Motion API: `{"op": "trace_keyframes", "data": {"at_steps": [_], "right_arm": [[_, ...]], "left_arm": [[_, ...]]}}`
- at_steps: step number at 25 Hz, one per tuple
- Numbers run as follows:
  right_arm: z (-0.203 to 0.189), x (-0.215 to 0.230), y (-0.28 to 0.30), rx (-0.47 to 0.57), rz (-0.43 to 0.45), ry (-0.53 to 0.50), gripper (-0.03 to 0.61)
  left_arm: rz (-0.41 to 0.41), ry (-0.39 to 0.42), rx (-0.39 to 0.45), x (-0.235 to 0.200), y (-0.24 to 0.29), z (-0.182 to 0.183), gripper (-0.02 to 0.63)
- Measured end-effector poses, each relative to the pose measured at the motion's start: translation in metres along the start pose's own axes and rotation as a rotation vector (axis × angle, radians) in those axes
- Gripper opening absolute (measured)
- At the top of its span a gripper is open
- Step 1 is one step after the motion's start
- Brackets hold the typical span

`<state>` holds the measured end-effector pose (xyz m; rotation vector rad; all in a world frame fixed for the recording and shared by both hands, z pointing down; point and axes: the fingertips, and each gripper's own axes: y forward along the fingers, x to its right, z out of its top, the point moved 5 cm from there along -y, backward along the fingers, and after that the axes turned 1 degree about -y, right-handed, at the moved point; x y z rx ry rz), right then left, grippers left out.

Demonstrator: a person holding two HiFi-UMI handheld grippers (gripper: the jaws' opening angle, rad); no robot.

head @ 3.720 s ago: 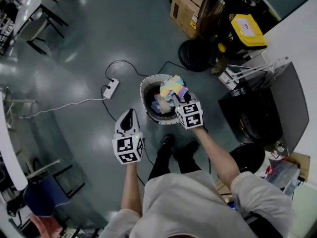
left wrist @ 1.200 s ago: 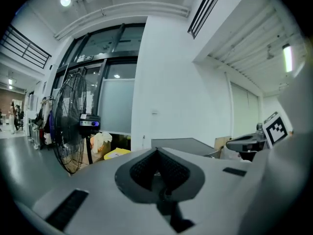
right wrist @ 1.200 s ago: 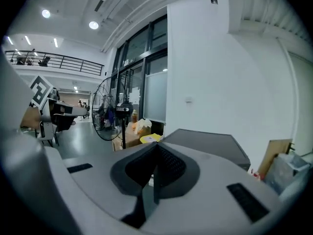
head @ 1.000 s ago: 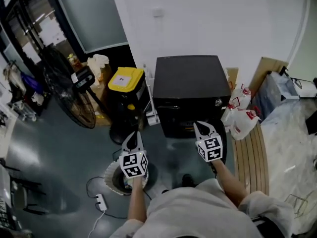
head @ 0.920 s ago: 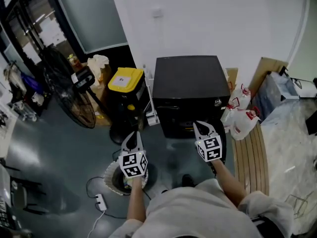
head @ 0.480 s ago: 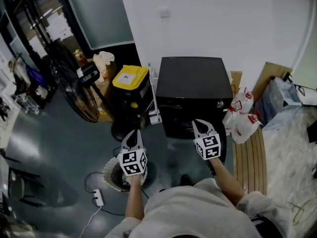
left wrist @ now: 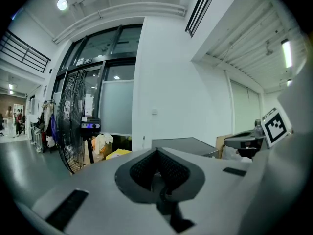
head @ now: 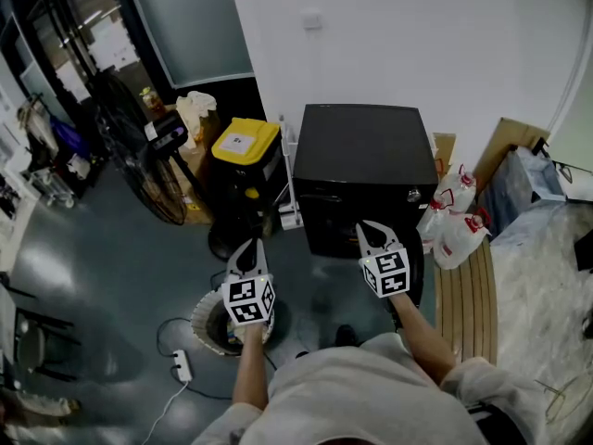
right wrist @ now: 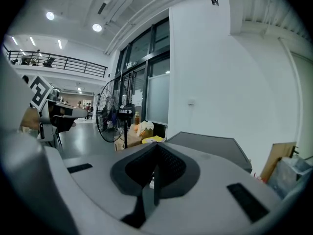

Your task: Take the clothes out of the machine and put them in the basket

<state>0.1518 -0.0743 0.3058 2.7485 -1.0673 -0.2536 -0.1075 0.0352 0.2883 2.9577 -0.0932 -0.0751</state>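
We've got L gripper by the basket, jaws clenched, empty. R gripper faces the black machine, jaws clenched, nothing held.

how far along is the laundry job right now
Done: unclear, the basket is mostly hidden behind the left gripper. In hand: nothing, both it and the right gripper are shut and empty, pointing toward the black machine. Left: any clothes inside it, which cannot be seen.

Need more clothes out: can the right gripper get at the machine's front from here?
Probably yes: the right gripper hangs just before the black machine, nothing between them. Its jaws are shut, though, and empty.
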Motion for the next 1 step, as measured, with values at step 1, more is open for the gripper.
{"op": "trace_keyframes", "data": {"at_steps": [1], "right_arm": [[0.0008,-0.0003,0.0007,0.000,0.001,-0.001,0.021]], "left_arm": [[0.001,0.000,-0.001,-0.0005,0.0007,0.0000,0.018]]}}
